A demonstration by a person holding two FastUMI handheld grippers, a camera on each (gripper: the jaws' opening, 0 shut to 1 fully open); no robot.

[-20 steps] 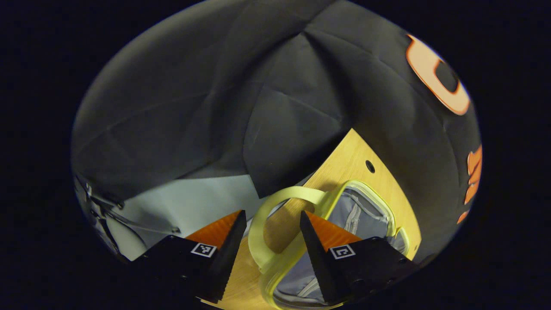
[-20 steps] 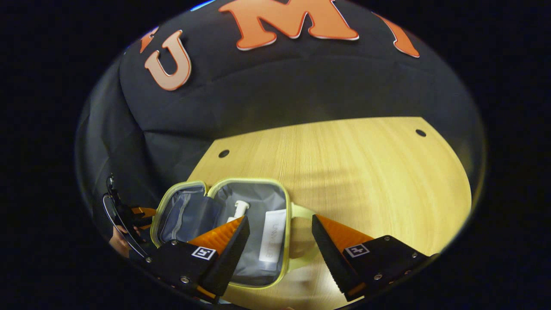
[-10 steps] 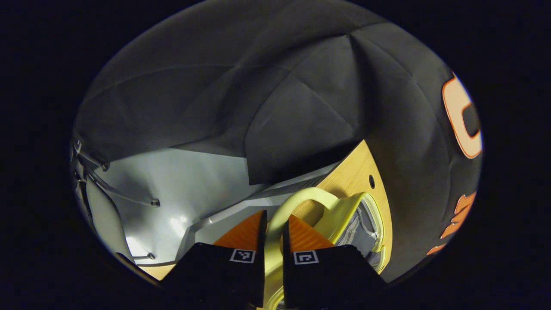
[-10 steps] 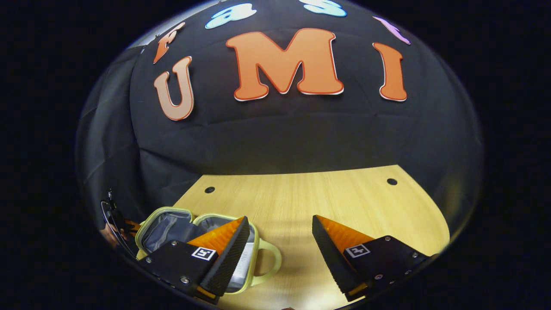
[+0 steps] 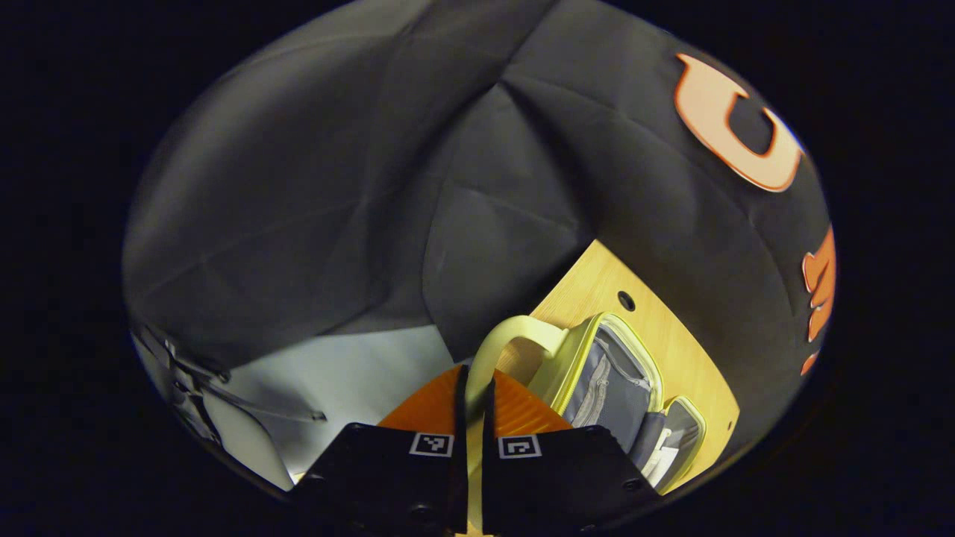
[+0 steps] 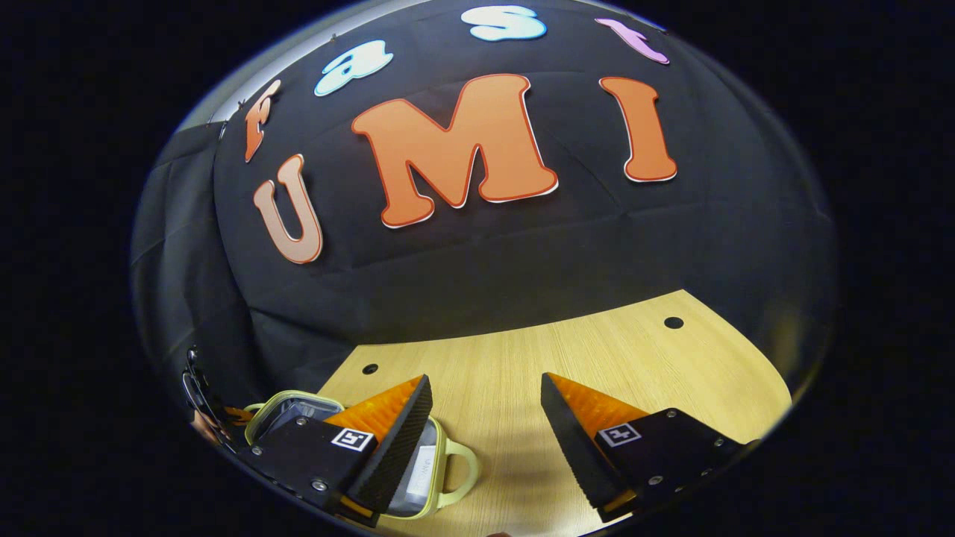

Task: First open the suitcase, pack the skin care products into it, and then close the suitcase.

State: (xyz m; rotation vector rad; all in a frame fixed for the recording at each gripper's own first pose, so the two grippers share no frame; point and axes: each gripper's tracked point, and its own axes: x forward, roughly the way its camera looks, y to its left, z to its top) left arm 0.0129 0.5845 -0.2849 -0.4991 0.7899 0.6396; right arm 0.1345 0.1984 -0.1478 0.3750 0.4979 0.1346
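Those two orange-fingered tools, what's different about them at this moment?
The left tool has its fingers pressed together on the suitcase's pale yellow handle; the right tool has its fingers spread wide, gripping nothing. The left tool is at the suitcase, whose lid it holds partly raised; the right tool hangs above bare wooden table, the suitcase off to its side. Both have ridged orange fingers and black bodies with small square markers.

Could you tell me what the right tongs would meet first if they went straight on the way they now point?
Most likely the bare wooden table: the right tongs stand open with nothing between them, aimed over its far part. Beyond it hangs the black cloth wall. Depth is hard to judge here.
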